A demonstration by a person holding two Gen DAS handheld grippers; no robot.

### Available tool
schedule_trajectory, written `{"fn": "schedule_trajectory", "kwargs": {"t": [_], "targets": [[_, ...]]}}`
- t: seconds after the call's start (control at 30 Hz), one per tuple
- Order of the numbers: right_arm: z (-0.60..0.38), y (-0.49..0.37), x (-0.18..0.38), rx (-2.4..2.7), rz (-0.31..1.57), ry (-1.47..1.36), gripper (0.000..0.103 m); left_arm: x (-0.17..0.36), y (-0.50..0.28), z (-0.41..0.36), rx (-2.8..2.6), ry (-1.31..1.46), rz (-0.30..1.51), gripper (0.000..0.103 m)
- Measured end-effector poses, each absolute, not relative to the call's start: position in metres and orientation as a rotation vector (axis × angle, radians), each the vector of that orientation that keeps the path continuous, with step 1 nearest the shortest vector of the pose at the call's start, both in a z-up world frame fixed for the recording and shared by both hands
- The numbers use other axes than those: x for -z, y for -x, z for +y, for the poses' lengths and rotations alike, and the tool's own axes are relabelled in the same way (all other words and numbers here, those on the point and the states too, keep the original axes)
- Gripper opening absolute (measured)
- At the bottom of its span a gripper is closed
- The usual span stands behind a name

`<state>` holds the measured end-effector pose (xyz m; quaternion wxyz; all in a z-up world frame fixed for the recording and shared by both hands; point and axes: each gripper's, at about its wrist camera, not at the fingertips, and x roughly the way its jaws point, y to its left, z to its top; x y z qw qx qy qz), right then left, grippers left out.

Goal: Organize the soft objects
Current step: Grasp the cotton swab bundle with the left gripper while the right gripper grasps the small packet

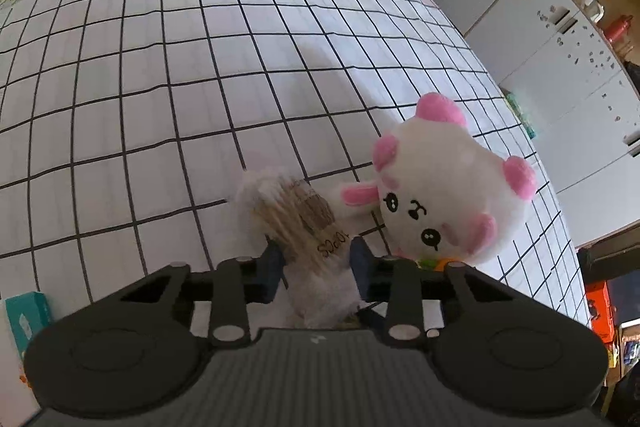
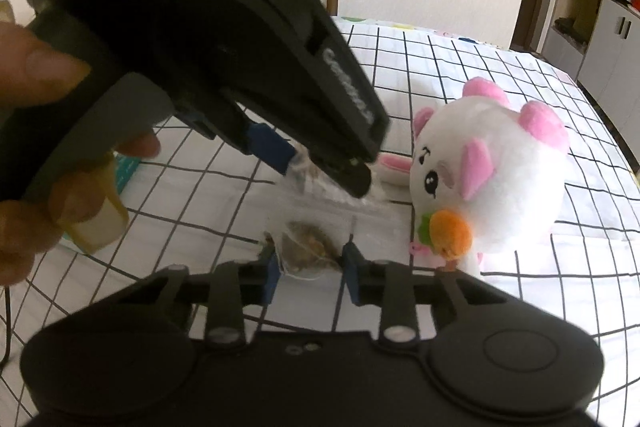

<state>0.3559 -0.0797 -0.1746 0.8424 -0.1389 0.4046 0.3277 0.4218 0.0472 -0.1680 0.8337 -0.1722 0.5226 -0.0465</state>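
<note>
Both tongs are engaged at the near edge of the tabletop (image 1: 200, 67), which is covered by a white cloth with a black grid. Left tongs (image 1: 316, 259) are clenched on a clear packet of cotton swabs (image 1: 296, 223); the blue pads (image 1: 273, 259) press its sides, and the packet projects forward with its fluffy tips toward the far side. Printed text is visible on the wrapper. The grip sits low on the packet, which likely keeps the bundle from splaying.

Right tongs (image 2: 310, 267) bracket a small clear bag of brown dried material (image 2: 306, 253). The pads stand at the bag's two sides, but whether they actually press it cannot be told. The bag lies on or just above the cloth; contact cannot be confirmed either.

In the right wrist view the left tongs (image 2: 320, 163) come in from the upper left, with the person's hand (image 2: 36, 155) wrapped around the handle, and their load hangs just beyond the bag. Both items are thus held near each other, which suggests they are being gathered into one group.

A white and pink plush toy (image 1: 448, 183) lies on its side just to the right of both tongs, holding an orange carrot (image 2: 450, 233). It is not gripped. A teal box (image 1: 26, 319) sits at the near left edge.
</note>
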Motion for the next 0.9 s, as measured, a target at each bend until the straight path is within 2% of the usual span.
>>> {"fn": "schedule_trajectory", "kwargs": {"t": [0.1, 0.2, 0.57, 0.9], "targets": [[-0.083, -0.352, 0.173, -0.701, 0.853, 0.289, 0.017, 0.165, -0.417, 0.051, 0.090, 0.372, 1.091, 0.033], [-0.085, -0.349, 0.171, -0.701, 0.849, 0.281, 0.016, 0.164, -0.409, 0.054, 0.083, 0.374, 1.073, 0.032], [-0.117, -0.336, 0.158, -0.663, 0.849, 0.236, 0.014, 0.148, -0.378, 0.073, 0.051, 0.409, 0.999, 0.031], [-0.142, -0.316, 0.123, -0.635, 0.837, 0.152, 0.014, 0.125, -0.344, 0.078, 0.069, 0.372, 0.965, 0.031]]}}
